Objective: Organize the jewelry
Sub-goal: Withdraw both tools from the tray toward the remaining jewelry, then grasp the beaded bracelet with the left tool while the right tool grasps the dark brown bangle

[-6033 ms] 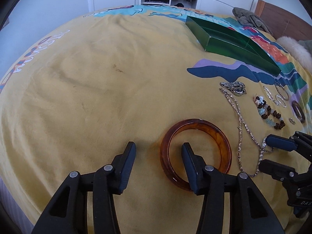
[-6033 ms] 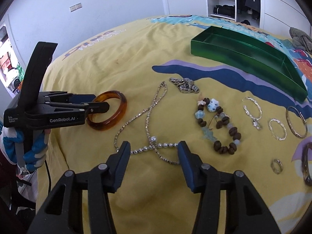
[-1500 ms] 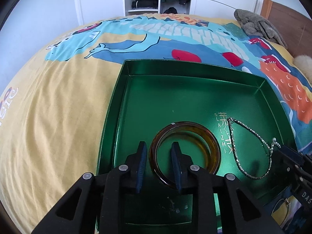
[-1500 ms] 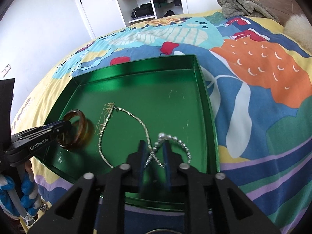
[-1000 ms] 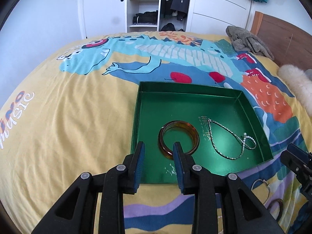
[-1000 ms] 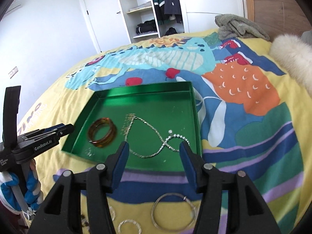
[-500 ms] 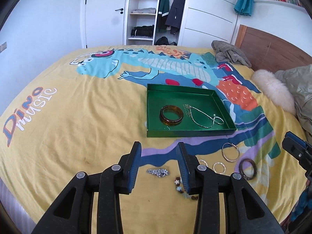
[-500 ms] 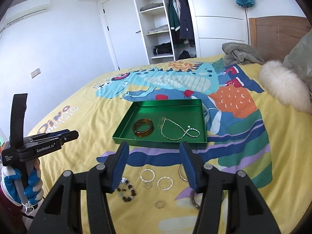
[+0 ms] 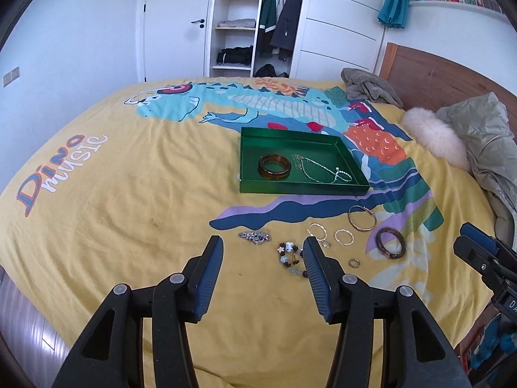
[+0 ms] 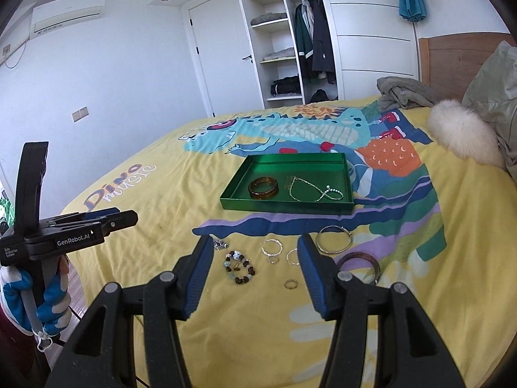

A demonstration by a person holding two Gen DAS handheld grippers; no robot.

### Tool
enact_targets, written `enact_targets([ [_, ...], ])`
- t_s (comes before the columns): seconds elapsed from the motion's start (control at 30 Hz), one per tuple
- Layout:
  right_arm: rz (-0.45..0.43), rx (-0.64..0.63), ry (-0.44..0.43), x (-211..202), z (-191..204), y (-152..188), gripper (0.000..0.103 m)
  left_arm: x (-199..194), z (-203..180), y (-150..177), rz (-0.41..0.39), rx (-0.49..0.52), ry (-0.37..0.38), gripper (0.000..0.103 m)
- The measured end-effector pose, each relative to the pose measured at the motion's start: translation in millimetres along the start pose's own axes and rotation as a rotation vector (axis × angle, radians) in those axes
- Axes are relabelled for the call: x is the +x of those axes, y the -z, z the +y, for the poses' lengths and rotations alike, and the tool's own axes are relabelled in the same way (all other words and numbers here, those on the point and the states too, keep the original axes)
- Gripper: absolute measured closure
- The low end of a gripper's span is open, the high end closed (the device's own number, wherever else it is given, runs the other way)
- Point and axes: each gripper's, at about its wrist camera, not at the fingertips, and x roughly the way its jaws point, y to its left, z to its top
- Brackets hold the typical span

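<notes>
A green tray [image 9: 290, 190] [image 10: 284, 207] lies on the yellow bedspread and holds an amber bangle [image 9: 274, 166] [image 10: 263, 187] and a silver necklace [image 9: 323, 171] [image 10: 315, 189]. Nearer me on the spread lie a silver brooch [image 9: 255, 236], a beaded bracelet [image 9: 290, 257] [image 10: 239, 266], two small silver hoops [image 9: 344, 236], a large hoop [image 9: 362, 218] [image 10: 334, 239], a dark bangle [image 9: 391, 242] [image 10: 358, 263] and a ring [image 9: 354, 262] [image 10: 290, 284]. My left gripper [image 9: 262, 250] hovers well back from them, jaws opening, nothing between them. My right gripper [image 10: 254, 249] is open and empty.
A grey garment [image 9: 368, 89], a white fur cushion [image 9: 433, 132] and a crumpled beige quilt [image 9: 484, 148] lie at the bed's right. An open wardrobe [image 9: 255, 22] stands beyond the bed. A gloved hand [image 10: 38, 297] holds the left gripper's handle.
Both grippers let go of the bangle and the necklace in the tray and pulled back and up from it. The left jaws have widened. The loose jewelry has come into view.
</notes>
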Motion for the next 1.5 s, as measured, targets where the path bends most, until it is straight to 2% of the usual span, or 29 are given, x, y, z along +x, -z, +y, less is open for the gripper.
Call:
enact_targets([
  [0.33,-0.015,0.025,0.024,-23.4,-37.6,18.0,0.051,12.7,-12.9,17.6,0.03,-0.043,-0.015,0.049],
  [0.67,-0.004,0.107,0.035,-17.1,-95.3,30.7,0.051,49.5,0.0,28.1,0.1,-0.109,-0.057,0.049],
  [1.17,0.079,0.164,0.04,42.0,-148.3,46.5,0.052,133.6,6.1,44.8,0.24,-0.162,-0.022,0.049],
  [1.5,0.145,0.169,0.047,88.7,-166.8,51.2,0.052,184.1,-6.9,43.2,0.3,-0.129,-0.009,0.049],
])
